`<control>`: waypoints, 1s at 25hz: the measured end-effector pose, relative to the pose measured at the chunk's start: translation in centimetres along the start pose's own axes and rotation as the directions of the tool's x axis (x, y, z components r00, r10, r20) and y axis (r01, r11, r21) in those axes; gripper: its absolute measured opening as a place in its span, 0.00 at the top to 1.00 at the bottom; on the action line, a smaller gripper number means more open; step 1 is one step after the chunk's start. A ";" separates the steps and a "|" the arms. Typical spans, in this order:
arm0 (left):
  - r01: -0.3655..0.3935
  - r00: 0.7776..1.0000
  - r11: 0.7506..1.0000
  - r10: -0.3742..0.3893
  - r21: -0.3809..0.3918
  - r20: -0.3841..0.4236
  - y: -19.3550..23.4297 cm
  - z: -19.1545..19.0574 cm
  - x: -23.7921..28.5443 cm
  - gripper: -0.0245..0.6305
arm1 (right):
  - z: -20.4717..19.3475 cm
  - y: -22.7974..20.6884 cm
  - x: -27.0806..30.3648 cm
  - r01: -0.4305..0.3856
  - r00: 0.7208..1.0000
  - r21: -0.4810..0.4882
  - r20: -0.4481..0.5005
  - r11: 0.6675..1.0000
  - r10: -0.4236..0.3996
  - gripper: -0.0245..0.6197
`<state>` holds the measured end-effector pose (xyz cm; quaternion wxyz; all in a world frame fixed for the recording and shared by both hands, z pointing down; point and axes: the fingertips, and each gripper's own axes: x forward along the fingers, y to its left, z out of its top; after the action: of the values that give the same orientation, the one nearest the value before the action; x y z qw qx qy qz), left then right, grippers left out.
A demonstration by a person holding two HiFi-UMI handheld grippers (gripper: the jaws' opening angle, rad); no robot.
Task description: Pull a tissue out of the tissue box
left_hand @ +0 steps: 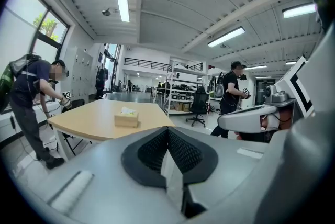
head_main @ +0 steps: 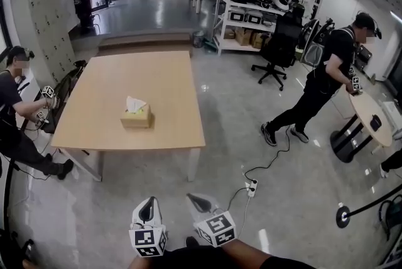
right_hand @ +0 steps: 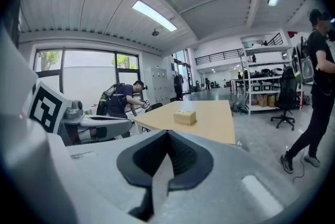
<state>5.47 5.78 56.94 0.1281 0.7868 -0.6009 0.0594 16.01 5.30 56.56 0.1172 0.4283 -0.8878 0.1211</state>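
A tan tissue box [head_main: 135,117] stands near the middle of the pale wooden table [head_main: 163,82], and a white tissue [head_main: 134,103] sticks up from its top. It also shows far ahead in the left gripper view as the tissue box [left_hand: 126,119] and in the right gripper view as the tissue box [right_hand: 185,117]. My left gripper [head_main: 150,202] and right gripper [head_main: 196,200] hang side by side over the floor, well short of the table. Both are shut with nothing held: the left gripper [left_hand: 167,132] and the right gripper [right_hand: 167,135] have their jaws together.
A person [head_main: 14,107] bends at the table's left side with marker-cube grippers. Another person [head_main: 325,76] stands at a round table [head_main: 370,118] on the right. A power strip [head_main: 251,187] and its cable lie on the floor ahead. An office chair [head_main: 276,51] and shelving [head_main: 251,7] are behind.
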 end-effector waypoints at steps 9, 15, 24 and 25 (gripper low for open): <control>-0.024 1.000 1.000 0.024 -0.010 0.009 2.4 1.3 0.5 0.93 | 1.1 0.8 1.8 -0.009 1.000 0.038 0.012 0.999 0.008 0.98; -0.006 1.000 1.000 0.006 -0.021 0.004 5.6 1.9 0.6 0.93 | 2.2 2.3 4.4 0.019 1.000 0.042 0.013 0.999 -0.020 0.98; 0.036 0.999 0.999 -0.036 -0.023 0.024 12.4 4.1 1.1 0.93 | 5.0 5.7 9.6 0.074 0.997 0.030 0.025 0.997 -0.075 0.98; 0.039 0.999 0.999 -0.039 -0.023 0.025 13.2 4.2 1.2 0.93 | 5.2 6.1 10.2 0.081 0.996 0.027 0.024 0.996 -0.081 0.98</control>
<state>-7.13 0.26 54.90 0.1312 0.7974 -0.5877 0.0399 4.46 -0.17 54.11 0.1052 0.4668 -0.8695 0.1222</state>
